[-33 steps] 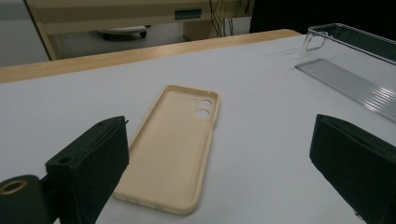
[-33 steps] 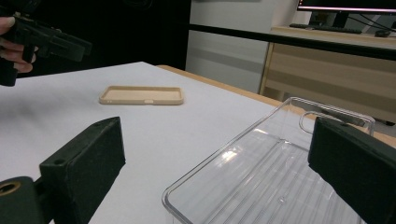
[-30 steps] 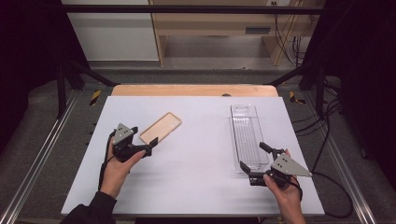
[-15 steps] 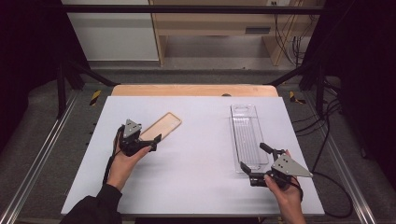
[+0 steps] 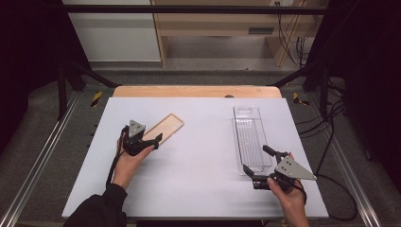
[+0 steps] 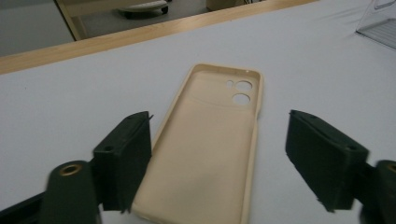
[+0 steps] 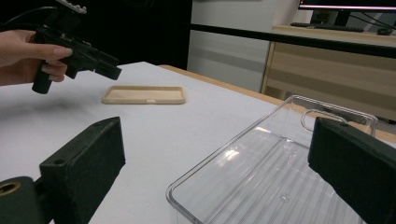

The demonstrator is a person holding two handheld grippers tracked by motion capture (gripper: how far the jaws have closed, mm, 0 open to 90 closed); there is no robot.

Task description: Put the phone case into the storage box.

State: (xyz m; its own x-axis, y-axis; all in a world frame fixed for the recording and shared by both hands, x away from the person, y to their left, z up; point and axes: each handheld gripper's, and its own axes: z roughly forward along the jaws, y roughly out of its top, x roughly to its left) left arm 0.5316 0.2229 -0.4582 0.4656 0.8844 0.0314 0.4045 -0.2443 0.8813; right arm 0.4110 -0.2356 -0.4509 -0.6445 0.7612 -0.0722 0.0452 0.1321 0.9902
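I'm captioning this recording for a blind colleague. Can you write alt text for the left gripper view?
A beige, soft-looking phone case lies open side up on a white table, its camera cutouts at the far end. The left gripper straddles the case's near end, black jaws open and just closing in, one at each long edge. The corner of a clear plastic tray shows at top right.

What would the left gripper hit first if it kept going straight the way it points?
The phone case: the left gripper has been closing, jaws astride its near end, not gripping. Going on, it would likely slide along the case.
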